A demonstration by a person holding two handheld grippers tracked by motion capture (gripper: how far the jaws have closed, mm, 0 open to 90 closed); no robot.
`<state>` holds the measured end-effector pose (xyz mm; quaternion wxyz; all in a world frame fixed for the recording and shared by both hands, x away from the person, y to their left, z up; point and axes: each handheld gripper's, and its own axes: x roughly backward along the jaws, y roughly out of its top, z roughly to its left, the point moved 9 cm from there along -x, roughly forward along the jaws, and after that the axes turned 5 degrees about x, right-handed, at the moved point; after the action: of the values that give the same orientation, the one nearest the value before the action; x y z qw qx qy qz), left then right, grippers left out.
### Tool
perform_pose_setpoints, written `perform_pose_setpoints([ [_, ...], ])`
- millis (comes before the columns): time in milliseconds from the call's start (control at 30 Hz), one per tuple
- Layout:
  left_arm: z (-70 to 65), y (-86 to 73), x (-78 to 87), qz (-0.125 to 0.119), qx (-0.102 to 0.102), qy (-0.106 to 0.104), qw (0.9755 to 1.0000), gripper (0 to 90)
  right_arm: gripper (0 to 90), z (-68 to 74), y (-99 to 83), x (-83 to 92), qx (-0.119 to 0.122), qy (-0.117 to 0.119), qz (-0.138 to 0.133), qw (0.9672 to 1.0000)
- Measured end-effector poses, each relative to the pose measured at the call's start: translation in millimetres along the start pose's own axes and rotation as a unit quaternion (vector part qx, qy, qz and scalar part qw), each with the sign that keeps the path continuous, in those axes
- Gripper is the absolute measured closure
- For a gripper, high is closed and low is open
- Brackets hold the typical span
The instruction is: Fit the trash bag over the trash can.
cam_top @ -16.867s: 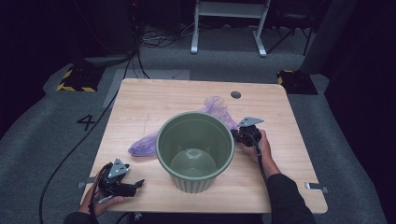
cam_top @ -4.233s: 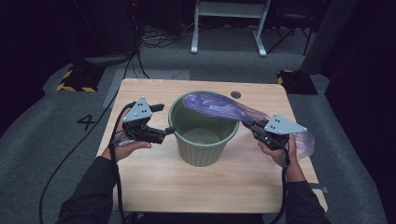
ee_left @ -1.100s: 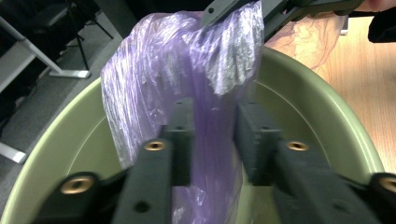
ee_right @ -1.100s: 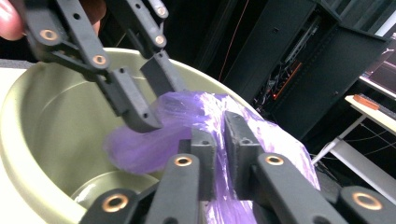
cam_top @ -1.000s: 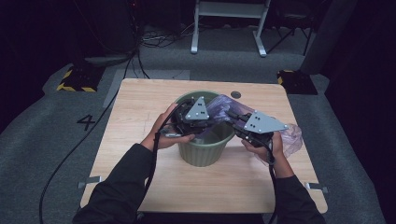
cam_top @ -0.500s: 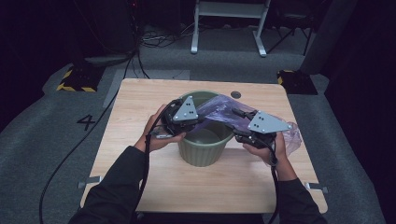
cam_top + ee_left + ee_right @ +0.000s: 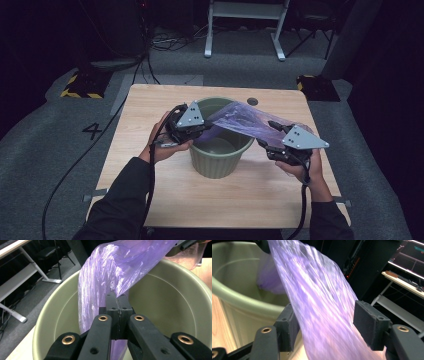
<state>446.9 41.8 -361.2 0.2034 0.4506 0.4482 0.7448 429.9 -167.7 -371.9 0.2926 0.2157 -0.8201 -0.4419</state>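
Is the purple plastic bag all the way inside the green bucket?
No, the thin purple plastic bag stretches over the round green plastic bucket's rim toward the right gripper.

Motion-blurred purple plastic bag (image 7: 322, 302) beside the green bin (image 7: 234, 297); the bag's lower end runs off frame.

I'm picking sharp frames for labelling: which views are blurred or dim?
Right gripper view: the purple bag is motion-smeared between sharp jaws. Left gripper view: crisp, with glare streaks on the bag's folds above the green bin. High view: sharp, dark beyond the table.
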Motion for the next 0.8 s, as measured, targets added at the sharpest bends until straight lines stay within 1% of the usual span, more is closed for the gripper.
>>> perform_pose_setpoints([
  [33, 1.3, -0.9, 0.9, -0.001, 0.002, 0.001, 1.0000, 90.0, 39.9, -1.7, -2.2, 1.8, -0.001, -0.004, 0.003, 1.0000],
  [67, 2.0, -1.4, 1.4, -0.002, 0.004, 0.000, 1.0000, 90.0, 42.8, -4.1, -4.4, 4.4, -0.004, -0.010, 0.004, 0.9999],
  [100, 2.5, -2.4, 2.2, -0.002, 0.005, -0.001, 1.0000, 90.0, 45.5, -5.2, -5.3, 5.8, -0.006, -0.010, 0.003, 0.9999],
  [167, 2.8, -3.4, 2.5, -0.002, 0.005, 0.000, 1.0000, 90.0, 55.6, -6.5, -7.6, 9.3, -0.008, -0.008, 0.001, 0.9999],
  [300, 1.8, -5.1, 2.8, -0.002, 0.006, -0.001, 1.0000, 90.0, 69.0, -7.7, -10.7, 13.0, -0.009, -0.009, -0.001, 0.9999],
  [367, 1.6, -5.8, 2.8, -0.002, 0.006, -0.002, 1.0000, 90.0, 76.6, -7.5, -10.8, 14.2, -0.011, -0.008, -0.007, 0.9999],
  [433, 1.4, -6.5, 2.9, -0.002, 0.007, -0.002, 1.0000, 90.0, 82.2, -6.6, -9.7, 14.3, -0.008, -0.008, -0.010, 0.9999],
  [467, 1.6, -6.7, 3.1, -0.003, 0.007, -0.003, 1.0000, 90.0, 83.7, -6.4, -8.6, 13.8, -0.005, -0.010, -0.011, 0.9999],
  [500, 1.7, -6.6, 3.8, -0.007, 0.011, -0.005, 0.9999, 89.9, 85.2, -6.6, -7.2, 13.4, -0.002, -0.014, -0.011, 0.9998],
  [533, 1.1, -6.0, 4.6, -0.013, 0.014, -0.011, 0.9998, 89.6, 86.2, -6.4, -4.8, 13.1, 0.001, -0.015, -0.013, 0.9998],
  [567, 0.5, -5.1, 6.1, -0.019, 0.020, -0.018, 0.9995, 83.3, 86.7, -6.3, -3.1, 13.0, 0.002, -0.016, -0.015, 0.9998],
  [600, 0.3, -4.0, 7.6, -0.024, 0.026, -0.021, 0.9991, 77.0, 87.1, -6.6, -1.0, 13.0, 0.005, -0.018, -0.017, 0.9997],
  [633, -0.4, -2.9, 9.1, -0.028, 0.030, -0.025, 0.9988, 69.0, 87.3, -6.5, 1.1, 13.0, 0.007, -0.017, -0.018, 0.9997],
  [667, -1.8, -1.6, 10.9, -0.032, 0.030, -0.032, 0.9985, 66.4, 87.3, -6.2, 3.3, 12.7, 0.011, -0.015, -0.019, 0.9996],
  [700, -2.1, 0.6, 12.7, -0.036, 0.030, -0.025, 0.9986, 62.2, 87.3, -6.1, 5.4, 12.5, 0.017, -0.015, -0.018, 0.9996],
  [733, -1.9, 2.8, 13.9, -0.038, 0.034, -0.018, 0.9985, 54.2, 87.4, -5.1, 8.5, 12.2, 0.025, -0.013, -0.019, 0.9994],
  [767, -2.5, 4.5, 14.9, -0.040, 0.035, -0.018, 0.9984, 48.3, 87.5, -4.2, 11.1, 11.8, 0.032, -0.011, -0.020, 0.9992],
  [800, -3.9, 7.0, 16.1, -0.043, 0.035, -0.019, 0.9983, 45.1, 87.7, -3.5, 12.7, 11.5, 0.036, -0.010, -0.017, 0.9991],
])
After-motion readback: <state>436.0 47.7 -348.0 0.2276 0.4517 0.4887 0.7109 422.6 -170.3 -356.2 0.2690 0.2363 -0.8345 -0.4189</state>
